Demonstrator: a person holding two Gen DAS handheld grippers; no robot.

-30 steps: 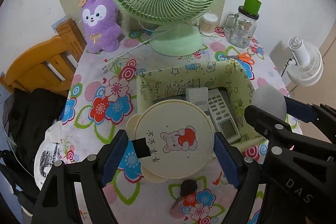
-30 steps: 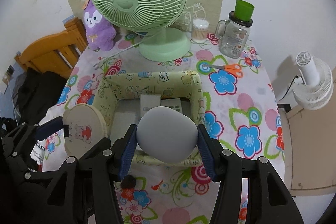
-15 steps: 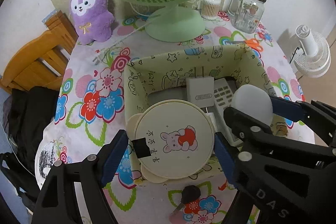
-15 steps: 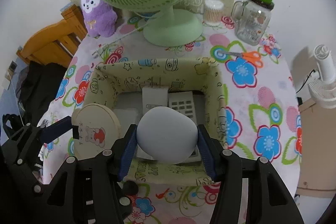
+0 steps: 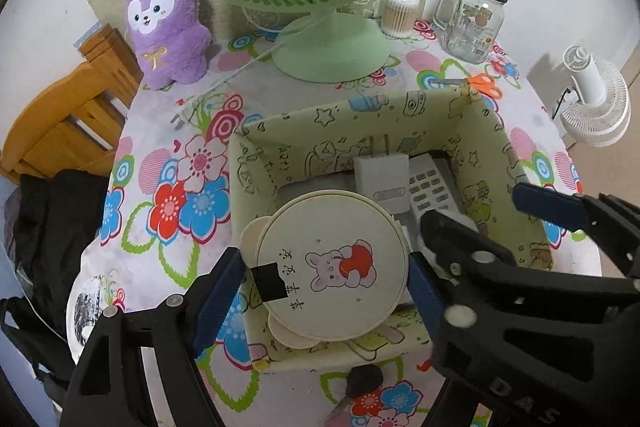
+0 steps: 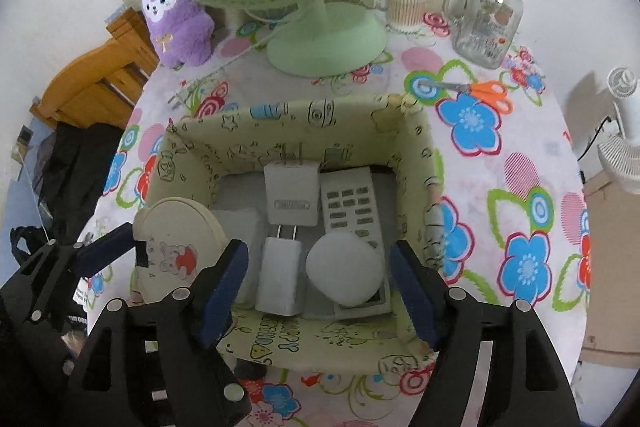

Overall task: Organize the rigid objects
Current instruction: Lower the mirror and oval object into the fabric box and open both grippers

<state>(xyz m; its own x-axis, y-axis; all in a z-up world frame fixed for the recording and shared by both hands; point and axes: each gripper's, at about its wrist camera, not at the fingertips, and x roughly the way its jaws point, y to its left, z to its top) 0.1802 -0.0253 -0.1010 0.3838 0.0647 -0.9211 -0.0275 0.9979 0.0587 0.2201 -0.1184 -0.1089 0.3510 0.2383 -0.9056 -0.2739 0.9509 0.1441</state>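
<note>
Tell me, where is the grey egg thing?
The grey egg thing lies in the box, atop the remote, beside a white charger, between the open right gripper.

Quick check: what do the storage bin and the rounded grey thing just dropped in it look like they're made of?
Storage bin: looks like printed fabric over soft board; matte cartoon-patterned walls that bow and crease at the corners. Rounded grey thing: probably hard plastic, possibly rubber-coated; smooth, seamless, matte, evenly shaded. It lies free between the right gripper's open jaws.

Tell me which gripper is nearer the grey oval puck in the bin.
Right. The right gripper straddles the puck, jaws just opened off it; the left gripper holds the round mirror at the bin's other side.
</note>
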